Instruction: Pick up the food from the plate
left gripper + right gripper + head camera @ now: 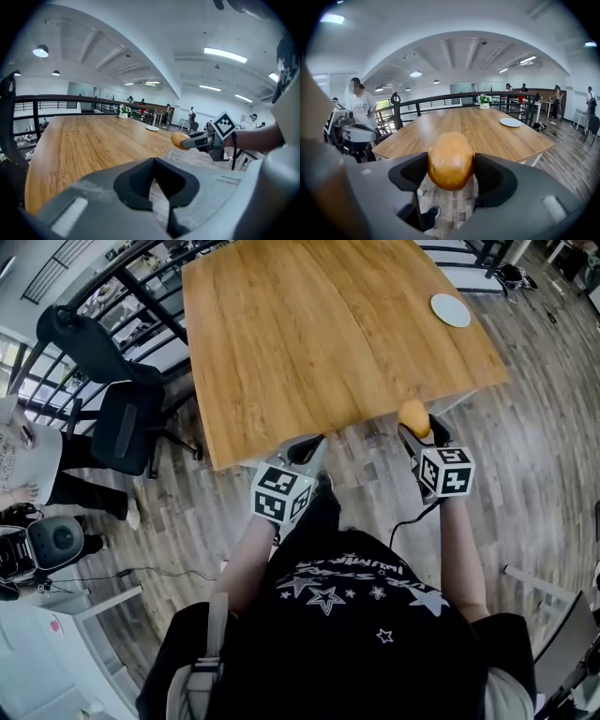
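Observation:
A round golden-brown piece of food (pixel 451 160) is clamped between the pads of my right gripper (pixel 413 425), which is shut on it. The food (pixel 413 415) hangs over the floor just off the near edge of the wooden table (pixel 319 334). The white plate (pixel 451 309) lies bare near the table's far right corner, well away from the food, and also shows in the right gripper view as the plate (pixel 510 122). My left gripper (pixel 302 449) is at the near table edge, its fingertips (pixel 153 161) together with nothing held. From there I see the right gripper (pixel 202 139) and the food (pixel 178 139).
Two dark office chairs (pixel 122 418) stand left of the table by a black railing (pixel 112 287). A person (pixel 358 105) stands at the left beside equipment. A small flower pot (pixel 484 100) sits at the table's far end. Wood-plank floor (pixel 525 427) surrounds the table.

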Available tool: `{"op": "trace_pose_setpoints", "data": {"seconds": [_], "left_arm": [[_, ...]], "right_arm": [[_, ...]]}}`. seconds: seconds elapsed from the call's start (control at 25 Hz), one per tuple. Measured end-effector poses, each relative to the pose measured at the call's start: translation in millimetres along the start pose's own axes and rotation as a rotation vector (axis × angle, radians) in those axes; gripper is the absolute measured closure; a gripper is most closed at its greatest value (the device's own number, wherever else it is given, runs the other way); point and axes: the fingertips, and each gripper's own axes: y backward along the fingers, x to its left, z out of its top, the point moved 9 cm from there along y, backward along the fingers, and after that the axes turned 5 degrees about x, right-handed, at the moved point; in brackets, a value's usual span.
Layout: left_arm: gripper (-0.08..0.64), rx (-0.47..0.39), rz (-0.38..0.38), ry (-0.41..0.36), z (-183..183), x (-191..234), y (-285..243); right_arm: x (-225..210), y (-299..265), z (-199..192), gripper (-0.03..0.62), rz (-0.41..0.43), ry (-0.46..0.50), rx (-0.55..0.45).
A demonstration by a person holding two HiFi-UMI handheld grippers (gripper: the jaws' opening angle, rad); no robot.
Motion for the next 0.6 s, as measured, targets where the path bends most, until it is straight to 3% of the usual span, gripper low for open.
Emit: {"op": "trace_pose_setpoints", "data": {"seconds": [0.32, 0.6], "left_arm": [[0.559, -0.021, -0.020, -0.041, -10.4, -43.4, 21.8], [0.558, -0.030, -0.029, -0.039, -12.5, -23.8, 49.8]], "right_arm": [[10.1, 45.7, -28.9, 0.278, -0.011, -0.011, -0.030], [46.9, 48.9, -22.8, 0.278, -0.017, -0.002, -0.023]]}}
